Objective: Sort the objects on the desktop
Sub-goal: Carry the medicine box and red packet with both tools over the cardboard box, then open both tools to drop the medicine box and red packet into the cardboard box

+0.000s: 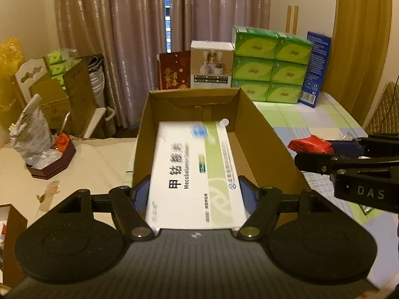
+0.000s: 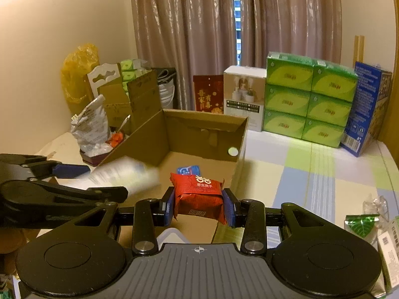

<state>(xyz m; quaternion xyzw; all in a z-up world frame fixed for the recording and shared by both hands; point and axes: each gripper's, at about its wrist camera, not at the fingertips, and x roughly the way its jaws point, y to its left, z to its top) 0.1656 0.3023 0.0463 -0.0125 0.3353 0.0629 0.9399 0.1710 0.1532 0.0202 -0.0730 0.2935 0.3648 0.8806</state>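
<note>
Left tool (image 1: 193, 194) clamped on medicine box (image 1: 194, 172), right tool (image 2: 198, 205) on red packet (image 2: 197, 193). Best lowered well inside cardboard box (image 1: 264, 137) before release.

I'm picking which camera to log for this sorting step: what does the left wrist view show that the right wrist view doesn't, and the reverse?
Only the left wrist view: the printed top of the white medicine box clamped in the left gripper; in the right view it is a blur.
Only the right wrist view: a small blue packet on the floor of the cardboard box, and the right gripper shut on the red packet.
Both: the cardboard box, the stacked green tissue packs, and the curtains.
</note>
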